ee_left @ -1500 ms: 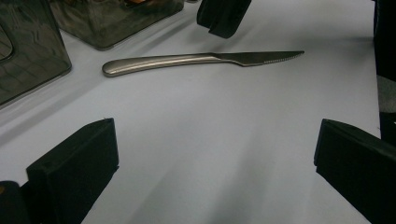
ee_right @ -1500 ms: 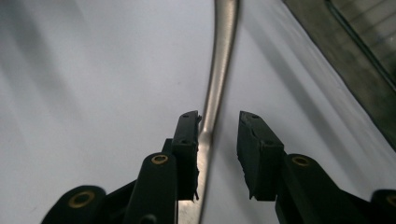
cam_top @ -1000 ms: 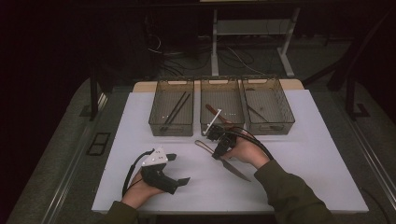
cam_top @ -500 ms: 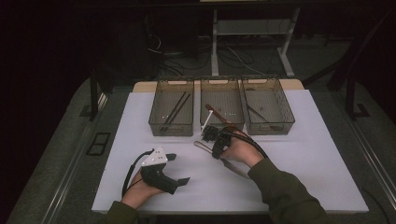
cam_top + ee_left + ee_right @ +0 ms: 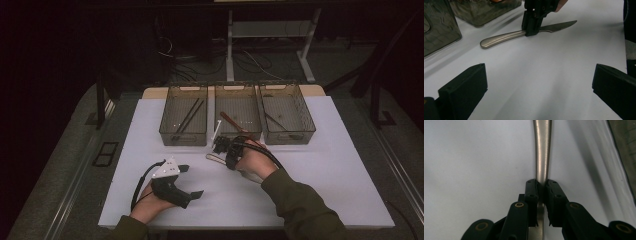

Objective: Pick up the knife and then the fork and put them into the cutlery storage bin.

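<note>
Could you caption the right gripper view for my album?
Right claw closing on a steel table knife lying on the white table.

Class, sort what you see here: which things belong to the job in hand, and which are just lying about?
In the job:
right gripper, shut on the knife
knife, flat on the table

Lying about:
left gripper, open, holding nothing
three bins
chopsticks in the left bin

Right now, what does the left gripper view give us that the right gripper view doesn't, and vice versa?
Left gripper view alone: the whole knife lying flat, serrated blade pointing right, two bins behind it, and the left gripper with jaws wide apart over bare table. Right gripper view alone: a close look at the two pads pressed on either side of the metal. Both: the right gripper clamped on the knife near where handle meets blade.
</note>
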The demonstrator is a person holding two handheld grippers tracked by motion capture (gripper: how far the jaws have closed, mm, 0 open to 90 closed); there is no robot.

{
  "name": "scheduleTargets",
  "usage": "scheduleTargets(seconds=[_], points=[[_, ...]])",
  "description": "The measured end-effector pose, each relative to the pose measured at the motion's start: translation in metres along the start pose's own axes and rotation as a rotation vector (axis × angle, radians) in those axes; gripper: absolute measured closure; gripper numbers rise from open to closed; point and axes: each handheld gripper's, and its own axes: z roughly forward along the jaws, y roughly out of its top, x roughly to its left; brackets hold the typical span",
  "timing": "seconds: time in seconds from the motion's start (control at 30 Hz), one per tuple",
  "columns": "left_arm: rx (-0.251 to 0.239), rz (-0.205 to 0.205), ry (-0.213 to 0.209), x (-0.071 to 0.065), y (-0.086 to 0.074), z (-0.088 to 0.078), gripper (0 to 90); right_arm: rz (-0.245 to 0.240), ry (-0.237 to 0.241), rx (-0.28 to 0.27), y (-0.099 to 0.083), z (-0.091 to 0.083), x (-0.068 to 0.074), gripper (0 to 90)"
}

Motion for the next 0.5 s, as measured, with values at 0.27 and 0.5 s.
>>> scheduleTargets(seconds=[0.27,0.5], points=[[-0.003,-0.004,0.001,0.000,0.000,0.000,0.0,0.008,0.065,-0.067,-0.013,-0.004,-0.008,79.3],[-0.001,-0.006,0.000,0.000,0.000,0.001,0.0,0.039,0.108,-0.168,-0.034,-0.012,-0.018,79.3]])
